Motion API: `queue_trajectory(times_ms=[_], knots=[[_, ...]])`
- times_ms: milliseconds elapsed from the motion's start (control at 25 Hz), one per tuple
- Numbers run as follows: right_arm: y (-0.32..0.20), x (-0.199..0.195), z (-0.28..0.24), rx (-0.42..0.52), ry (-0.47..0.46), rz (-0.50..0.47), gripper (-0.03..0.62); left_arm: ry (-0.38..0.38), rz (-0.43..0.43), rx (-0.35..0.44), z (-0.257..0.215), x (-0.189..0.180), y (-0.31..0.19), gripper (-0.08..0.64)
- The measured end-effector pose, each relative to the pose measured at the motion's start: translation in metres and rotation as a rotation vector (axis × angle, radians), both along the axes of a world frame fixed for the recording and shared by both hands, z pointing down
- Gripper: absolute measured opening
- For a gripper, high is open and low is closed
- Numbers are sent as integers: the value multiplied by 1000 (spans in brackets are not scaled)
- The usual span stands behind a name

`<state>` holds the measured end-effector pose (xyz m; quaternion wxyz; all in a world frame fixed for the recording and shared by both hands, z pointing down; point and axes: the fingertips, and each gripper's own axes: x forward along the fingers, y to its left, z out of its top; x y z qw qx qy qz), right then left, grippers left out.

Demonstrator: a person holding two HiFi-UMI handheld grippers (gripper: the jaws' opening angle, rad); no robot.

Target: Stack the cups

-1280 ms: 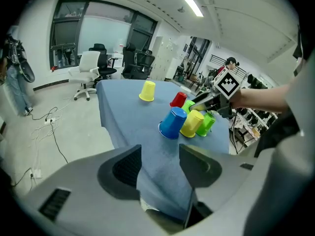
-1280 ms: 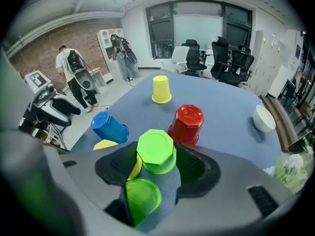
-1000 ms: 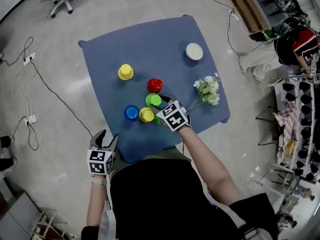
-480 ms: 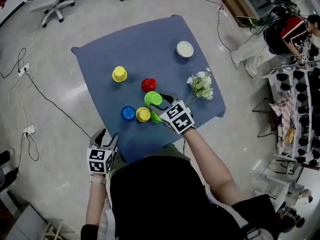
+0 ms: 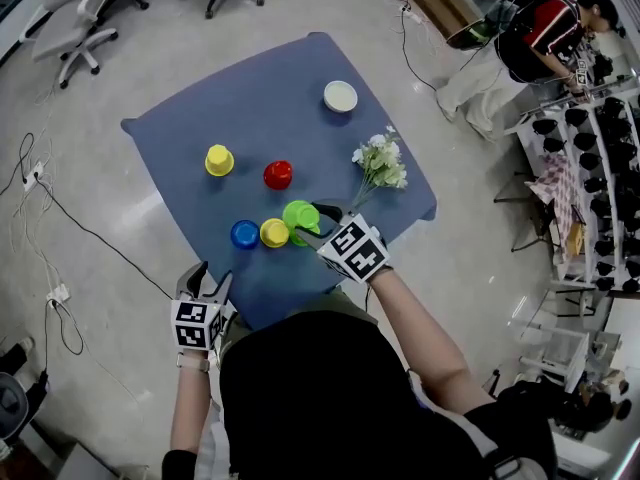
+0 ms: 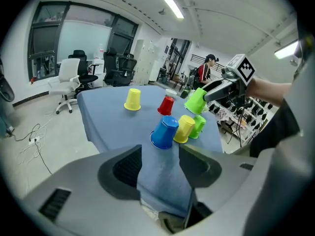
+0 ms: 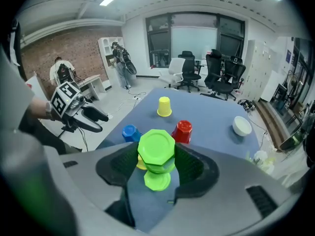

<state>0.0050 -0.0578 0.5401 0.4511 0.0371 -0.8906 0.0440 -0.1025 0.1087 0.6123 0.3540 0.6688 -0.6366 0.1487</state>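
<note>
Near the table's front edge, the right gripper [image 5: 318, 224] has its jaws closed on an upturned green cup [image 7: 156, 148], the pads pressing its sides just under the base. The cup hangs clear of the blue cloth [image 5: 190, 118]. Directly below it, a second green cup [image 7: 157, 180] stands base-up on the cloth, with a yellow cup [image 5: 274, 232] just beside it on the left and a blue cup [image 5: 244, 233] left of that. A red cup [image 5: 278, 174] and another yellow cup [image 5: 219, 159] stand farther off, well apart from the cluster.

The left gripper [image 6: 160, 167] waits at the near-left edge with its jaws apart and nothing but cloth between them.

The likely risk is a bad landing. If the held cup comes down off-centre, its rim may catch the lower cup's base and tip it. It may also shove the lower cup into the yellow neighbour, since light cups probably slide easily on cloth. Letting go before the cup has seated could leave it tilted or let it roll. The flowers [image 5: 378, 165] lie near on the right, so a wide swing of the forearm could brush them.
</note>
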Motion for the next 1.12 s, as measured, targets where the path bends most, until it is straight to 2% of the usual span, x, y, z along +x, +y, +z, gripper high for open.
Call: queue_trajectory(times_ms=[360, 800, 1120], knots=[[16, 13, 17, -30, 57, 3, 239, 3, 27, -10, 1, 3, 2, 244], [19, 12, 18, -45, 47, 14, 241, 9, 21, -22, 5, 8, 11, 244], [23, 14, 16, -72, 0, 36, 268, 6, 9, -18, 2, 8, 11, 244]])
